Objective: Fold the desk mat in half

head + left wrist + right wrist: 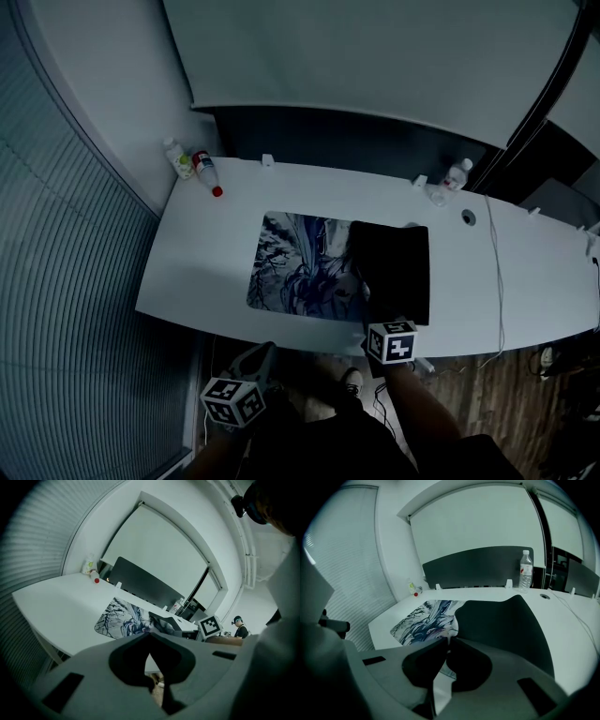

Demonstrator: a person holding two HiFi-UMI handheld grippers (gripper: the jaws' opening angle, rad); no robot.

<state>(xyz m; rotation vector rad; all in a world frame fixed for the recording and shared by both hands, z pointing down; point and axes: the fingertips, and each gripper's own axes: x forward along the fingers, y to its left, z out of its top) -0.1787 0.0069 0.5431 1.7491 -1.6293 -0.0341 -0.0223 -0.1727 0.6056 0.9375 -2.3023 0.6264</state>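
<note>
Desk mat (295, 267) lay mid-way along the white worktop (211, 258), its right part flipped over with the black underside up. The right gripper (447, 639) had its fingers pinched on that flap's near edge. The left gripper (149, 637) hung off the near side, fingers together on nothing. Two bottles (192, 165) sat at the far left corner, with a clear bottle (457, 174) and a cable (497, 281) to the right, all apart from the mat
</note>
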